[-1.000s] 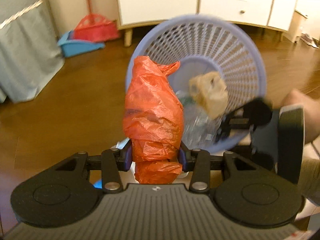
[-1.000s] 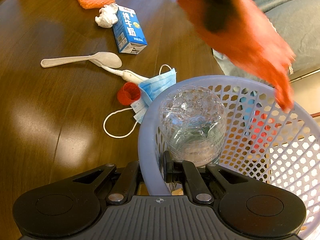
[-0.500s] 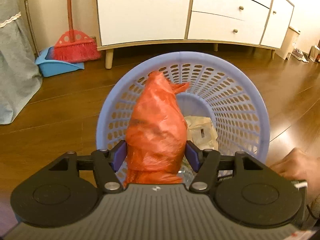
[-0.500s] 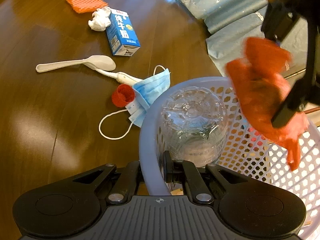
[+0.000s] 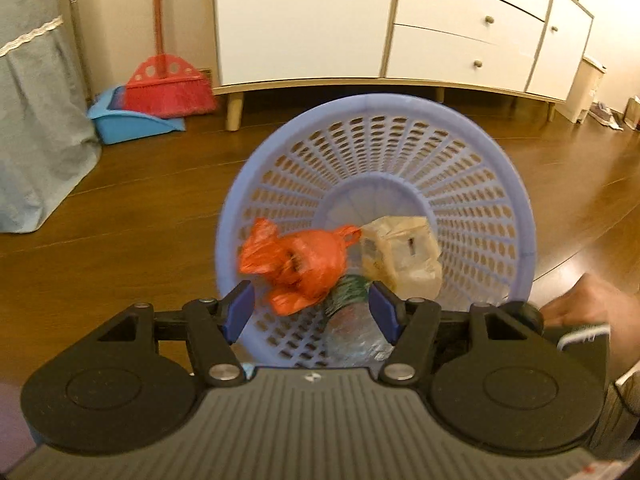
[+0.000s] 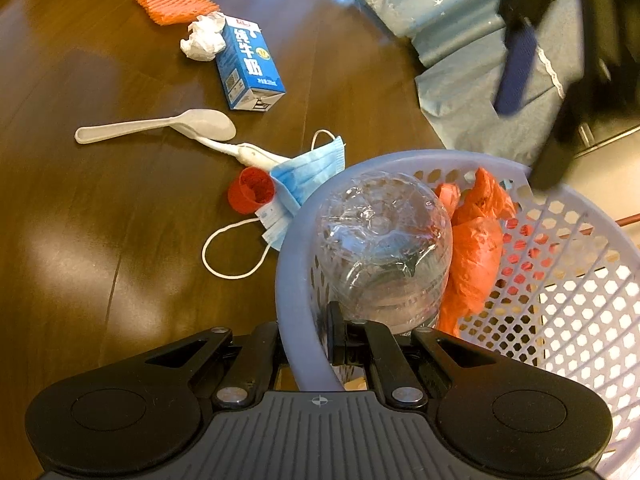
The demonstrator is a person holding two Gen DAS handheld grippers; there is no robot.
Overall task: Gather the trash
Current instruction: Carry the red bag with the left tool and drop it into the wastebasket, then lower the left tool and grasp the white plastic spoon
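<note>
The lilac mesh basket [image 5: 400, 140] is tipped toward my left gripper [image 5: 312, 312], which is open just over its rim. An orange plastic bag [image 5: 300, 260] lies loose inside, clear of the fingers, next to a beige wrapper [image 5: 404, 252] and a clear bottle [image 5: 352, 328]. My right gripper [image 6: 304, 340] is shut on the basket rim [image 6: 296, 280]. The clear bottle [image 6: 384, 248] and the orange plastic bag [image 6: 476, 256] show inside. On the dark table lie a blue milk carton [image 6: 248, 68], a face mask [image 6: 308, 176], a red cap [image 6: 252, 190], a white spoon [image 6: 160, 124], a crumpled tissue [image 6: 204, 38] and an orange foam net [image 6: 176, 2].
A white cabinet [image 5: 400, 24] stands behind the basket, with a red broom [image 5: 168, 84] in a blue dustpan [image 5: 128, 124] to its left. Grey-blue cloth [image 6: 472, 60] hangs beyond the table edge. A hand [image 5: 588, 308] holds the right gripper's body.
My left gripper opened and let go of the orange bag, which dropped into the basket. The right gripper stayed clamped on the rim.
</note>
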